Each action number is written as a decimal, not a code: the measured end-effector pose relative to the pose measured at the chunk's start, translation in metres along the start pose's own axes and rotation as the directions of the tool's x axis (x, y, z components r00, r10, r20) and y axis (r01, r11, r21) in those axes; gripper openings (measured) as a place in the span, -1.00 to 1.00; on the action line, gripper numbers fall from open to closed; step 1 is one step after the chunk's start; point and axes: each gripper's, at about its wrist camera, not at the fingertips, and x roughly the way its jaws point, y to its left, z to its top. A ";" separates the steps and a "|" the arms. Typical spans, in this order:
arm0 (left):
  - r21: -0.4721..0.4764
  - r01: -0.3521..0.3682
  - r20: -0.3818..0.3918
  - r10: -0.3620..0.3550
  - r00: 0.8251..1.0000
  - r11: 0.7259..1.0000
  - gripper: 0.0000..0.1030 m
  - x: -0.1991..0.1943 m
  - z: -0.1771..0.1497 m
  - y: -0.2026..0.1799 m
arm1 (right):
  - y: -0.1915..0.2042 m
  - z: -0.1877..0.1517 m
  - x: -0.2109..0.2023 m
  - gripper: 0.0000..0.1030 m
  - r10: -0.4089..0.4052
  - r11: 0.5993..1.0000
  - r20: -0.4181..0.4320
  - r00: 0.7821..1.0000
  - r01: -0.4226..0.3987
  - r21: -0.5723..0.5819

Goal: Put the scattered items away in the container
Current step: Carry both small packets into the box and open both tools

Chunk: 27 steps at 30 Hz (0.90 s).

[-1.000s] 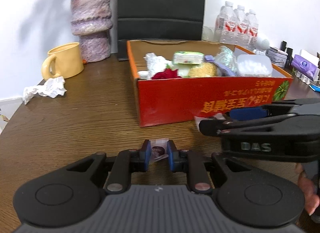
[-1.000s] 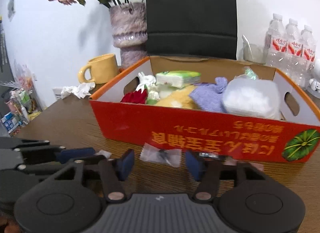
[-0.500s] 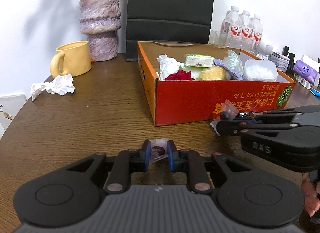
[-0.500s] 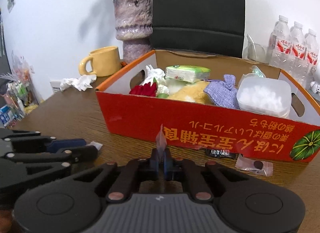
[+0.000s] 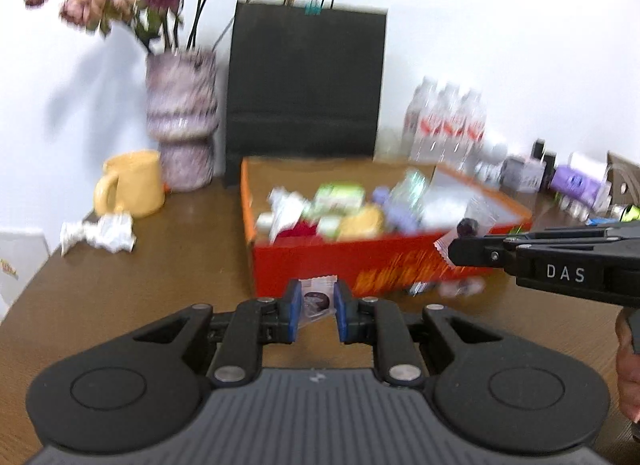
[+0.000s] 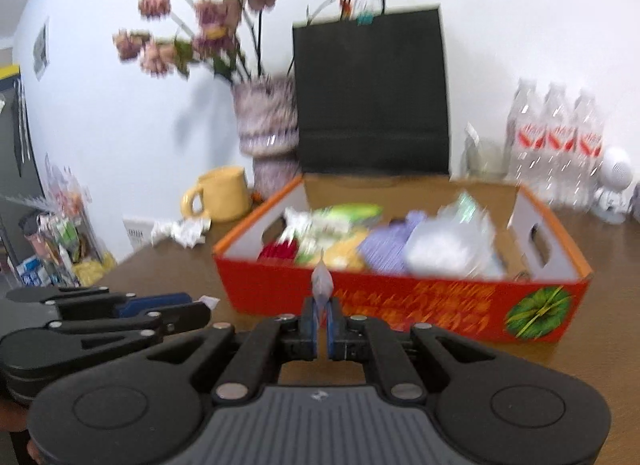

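A red cardboard box [image 5: 360, 269] [image 6: 400, 297] stands on the brown table, filled with several tidied items. My left gripper [image 5: 316, 305] is shut on a small clear packet [image 5: 316, 297] with a dark lump inside, held just above the table in front of the box's near wall. My right gripper [image 6: 321, 321] is shut on another clear packet [image 6: 322, 285], which sticks up edge-on between the blue pads. In the left wrist view that gripper [image 5: 451, 251] reaches in from the right with its packet [image 5: 468, 225] level with the box rim. A few small packets [image 5: 460, 288] lie blurred at the box's foot.
A yellow mug [image 5: 132, 185], a crumpled tissue [image 5: 100, 233] and a mottled vase [image 5: 182, 121] of dried flowers stand left of the box. A black paper bag [image 5: 304, 85] stands behind it. Water bottles [image 5: 444, 125] and small toiletries line the back right.
The right gripper shut on a clear packet that lay before the box and lifted it. Both grippers rose and tilted up, each carrying its packet, so more of the wall shows.
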 end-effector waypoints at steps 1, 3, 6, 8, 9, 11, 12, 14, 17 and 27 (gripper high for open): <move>0.001 0.003 0.017 -0.003 1.000 1.000 -0.65 -0.001 0.006 -0.004 | -0.007 0.005 -0.003 -0.93 -0.010 1.000 0.014 1.000 0.010 0.004; 0.014 0.006 0.046 -0.007 0.999 1.000 -0.65 0.002 0.023 -0.014 | -0.023 0.014 -0.005 -0.93 -0.037 0.999 0.032 0.999 0.037 0.017; 0.025 0.011 0.082 -0.013 0.997 1.000 -0.65 0.019 0.049 -0.027 | -0.053 0.027 0.003 -0.92 -0.087 0.995 0.034 0.996 0.085 0.052; -0.001 0.015 0.099 -0.015 0.995 1.000 -0.65 0.036 0.060 -0.032 | -0.071 0.032 0.013 -0.92 -0.114 0.991 0.035 0.993 0.112 0.071; -0.022 0.018 0.103 -0.015 0.995 1.000 -0.65 0.045 0.064 -0.032 | -0.079 0.035 0.020 -0.92 -0.124 0.990 0.028 0.992 0.122 0.078; -0.063 0.019 0.097 -0.013 0.995 0.998 -0.65 0.068 0.068 -0.031 | -0.095 0.038 0.033 -0.92 -0.142 0.986 0.014 0.990 0.140 0.090; -0.056 0.020 0.078 -0.016 0.997 0.998 -0.65 0.079 0.070 -0.031 | -0.102 0.039 0.041 -0.92 -0.147 0.985 0.004 0.989 0.146 0.089; -0.062 -0.004 0.061 0.008 0.998 0.998 -0.65 0.101 0.073 -0.027 | -0.114 0.041 0.055 -0.92 -0.156 0.984 -0.014 0.988 0.156 0.083; -0.053 -0.029 0.034 0.031 0.999 0.998 -0.62 0.122 0.073 -0.021 | -0.122 0.044 0.077 -0.90 -0.151 0.987 -0.040 0.988 0.153 0.058; -0.039 -0.127 0.026 0.128 0.991 0.991 0.97 0.139 0.070 -0.010 | -0.125 0.047 0.092 0.55 -0.160 0.987 -0.016 0.987 0.161 0.023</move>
